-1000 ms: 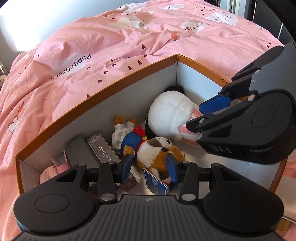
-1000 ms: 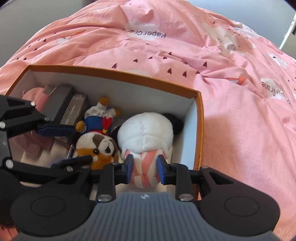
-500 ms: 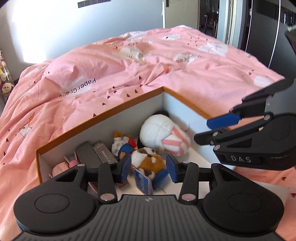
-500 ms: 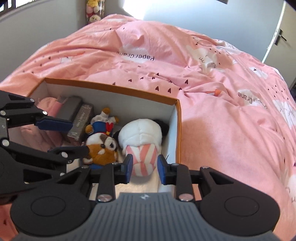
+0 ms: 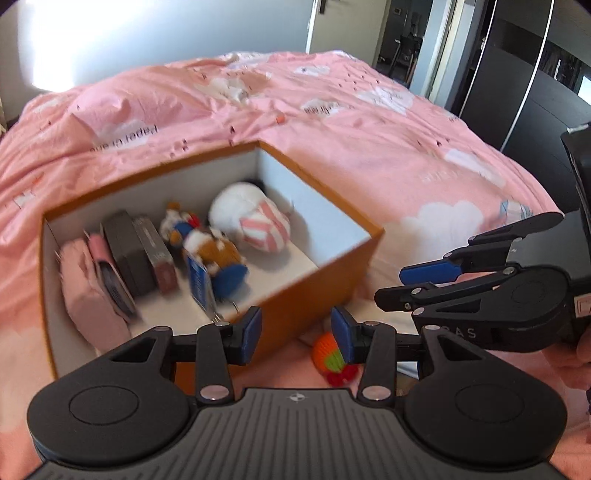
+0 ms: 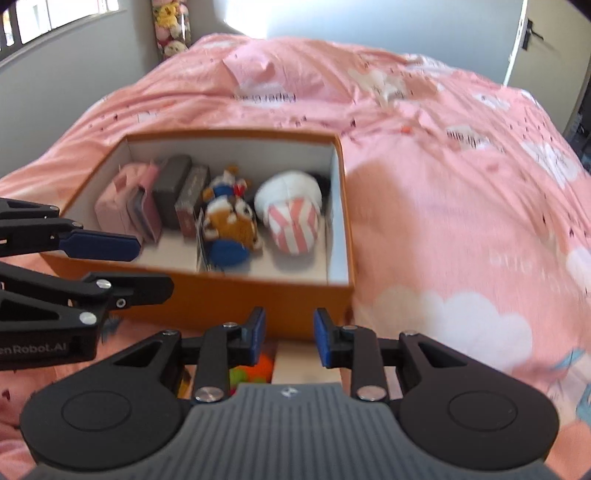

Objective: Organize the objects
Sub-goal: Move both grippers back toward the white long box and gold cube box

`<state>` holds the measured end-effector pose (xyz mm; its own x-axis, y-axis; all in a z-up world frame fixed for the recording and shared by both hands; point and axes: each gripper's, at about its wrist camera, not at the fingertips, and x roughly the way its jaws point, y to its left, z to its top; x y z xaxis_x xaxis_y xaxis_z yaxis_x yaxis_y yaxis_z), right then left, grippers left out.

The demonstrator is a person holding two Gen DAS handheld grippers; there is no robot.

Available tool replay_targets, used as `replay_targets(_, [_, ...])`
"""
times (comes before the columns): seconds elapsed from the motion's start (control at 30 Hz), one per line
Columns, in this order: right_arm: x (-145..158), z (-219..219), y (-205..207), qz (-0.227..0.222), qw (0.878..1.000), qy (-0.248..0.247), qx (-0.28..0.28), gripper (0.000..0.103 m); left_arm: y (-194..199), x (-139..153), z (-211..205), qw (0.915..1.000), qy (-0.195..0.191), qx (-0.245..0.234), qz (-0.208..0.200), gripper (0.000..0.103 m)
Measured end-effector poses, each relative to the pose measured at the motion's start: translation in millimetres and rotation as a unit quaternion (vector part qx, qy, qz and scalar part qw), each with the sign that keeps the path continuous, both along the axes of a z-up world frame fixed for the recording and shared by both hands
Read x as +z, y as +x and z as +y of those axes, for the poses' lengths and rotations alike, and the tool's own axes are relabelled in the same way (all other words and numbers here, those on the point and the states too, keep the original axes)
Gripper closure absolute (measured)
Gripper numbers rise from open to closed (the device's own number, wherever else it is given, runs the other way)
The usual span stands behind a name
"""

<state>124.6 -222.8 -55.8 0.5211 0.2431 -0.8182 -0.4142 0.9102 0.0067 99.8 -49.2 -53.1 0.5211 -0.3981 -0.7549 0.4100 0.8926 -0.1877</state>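
Note:
An orange box (image 5: 321, 291) (image 6: 236, 299) with white inside sits on the pink bed. In it lie a white plush with pink stripes (image 5: 258, 225) (image 6: 291, 214), a brown and white plush dog (image 5: 214, 254) (image 6: 229, 225), dark flat boxes (image 5: 129, 254) (image 6: 171, 188) and a pink pouch (image 5: 85, 291) (image 6: 110, 206). My left gripper (image 5: 295, 334) is open and empty, in front of the box's near wall. My right gripper (image 6: 289, 338) is open and empty, also outside the box. An orange and green toy (image 5: 327, 356) (image 6: 255, 369) lies on the bed near the fingertips.
The pink duvet (image 5: 369, 122) (image 6: 461, 184) covers the bed around the box. A pale flat object (image 6: 295, 363) lies under my right gripper. Dark wardrobe doors (image 5: 517, 74) stand at the right. Plush toys (image 6: 170, 29) are stacked in the far corner.
Both grippers have pulled up and back out of the box, leaving the plush dog and the striped plush inside. The box's near wall and the orange toy have come into view.

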Motion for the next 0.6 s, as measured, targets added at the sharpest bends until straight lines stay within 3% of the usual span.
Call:
replay_targets(0.13, [-11.4,-8.2,-11.1,0.026,0.999,-0.023,0.002,0.071,-10.9,-21.1,-8.6,0.9987,-0.019,-0.011,0.047,0.052])
replay_targets(0.37, [-15.0,-16.9,-35.3,0.036,0.998,-0.045,0.011,0.065,-24.2,-40.7,-25.4,0.9966,-0.011,-0.027,0.076,0.052])
replay_targets(0.6, [-23.3,-42.2,-28.4,0.088,0.995,0.01,-0.041,0.063,-20.4,-43.5,-22.0,0.995,-0.031,-0.009,0.095,0.052])
